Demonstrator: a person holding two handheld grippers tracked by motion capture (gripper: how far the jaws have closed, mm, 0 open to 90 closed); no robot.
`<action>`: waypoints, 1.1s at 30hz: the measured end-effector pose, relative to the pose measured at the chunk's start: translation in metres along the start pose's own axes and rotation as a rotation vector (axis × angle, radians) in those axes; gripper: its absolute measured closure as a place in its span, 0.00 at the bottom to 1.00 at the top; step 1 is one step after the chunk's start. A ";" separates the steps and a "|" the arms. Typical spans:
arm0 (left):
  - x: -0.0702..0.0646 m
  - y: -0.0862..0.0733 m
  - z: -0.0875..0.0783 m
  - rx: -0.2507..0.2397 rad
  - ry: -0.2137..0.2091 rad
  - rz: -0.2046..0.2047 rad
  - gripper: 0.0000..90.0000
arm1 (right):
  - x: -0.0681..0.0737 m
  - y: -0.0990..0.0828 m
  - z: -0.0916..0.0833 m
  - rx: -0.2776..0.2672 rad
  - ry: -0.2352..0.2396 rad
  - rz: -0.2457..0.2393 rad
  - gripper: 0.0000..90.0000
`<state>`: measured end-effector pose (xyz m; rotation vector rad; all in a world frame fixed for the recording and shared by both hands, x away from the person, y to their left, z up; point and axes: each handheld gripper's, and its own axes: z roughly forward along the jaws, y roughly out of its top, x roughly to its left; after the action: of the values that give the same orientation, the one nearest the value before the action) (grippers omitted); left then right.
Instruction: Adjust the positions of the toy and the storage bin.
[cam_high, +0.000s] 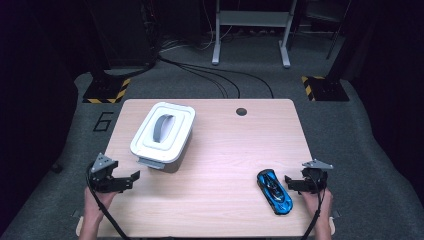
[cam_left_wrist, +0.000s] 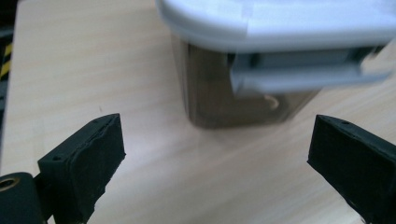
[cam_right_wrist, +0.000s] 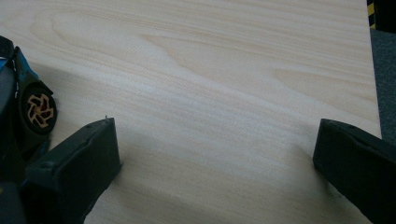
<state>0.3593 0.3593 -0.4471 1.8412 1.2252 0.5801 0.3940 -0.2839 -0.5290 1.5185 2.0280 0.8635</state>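
A dark see-through container with a white lid (cam_high: 162, 131) and a grey handle stands at the table's back left. My left gripper (cam_high: 131, 181) hovers near the front left edge, open and empty, pointing toward it. In the left gripper view the container (cam_left_wrist: 224, 93) and its grey latch (cam_left_wrist: 299, 74) lie ahead of the open gripper (cam_left_wrist: 215, 149). A blue and black toy car (cam_high: 274, 191) lies at the front right. My right gripper (cam_high: 290, 184) is just right of the car, open. In the right gripper view the car's wheel (cam_right_wrist: 39, 109) sits beside the left jaw of that gripper (cam_right_wrist: 215, 154).
The wooden table (cam_high: 220, 150) has a small round hole (cam_high: 241, 111) near its far edge. Beyond it, cables (cam_high: 215, 75) run over grey carpet between stands with black-yellow striped bases (cam_high: 107, 92) and a metal frame (cam_high: 250, 35).
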 end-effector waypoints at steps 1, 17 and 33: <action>0.001 0.010 -0.003 -0.002 -0.006 0.012 0.04 | 0.000 0.000 0.000 0.000 0.000 0.000 0.00; 0.024 0.077 0.035 0.055 -0.094 -0.006 0.04 | 0.000 0.000 0.000 -0.002 -0.004 0.000 0.01; 0.015 0.074 0.052 0.069 -0.138 -0.005 0.20 | -0.001 -0.001 -0.001 -0.005 -0.009 -0.003 0.02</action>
<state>0.4426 0.3394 -0.4152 1.9019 1.1702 0.4053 0.3933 -0.2851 -0.5288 1.5140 2.0197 0.8581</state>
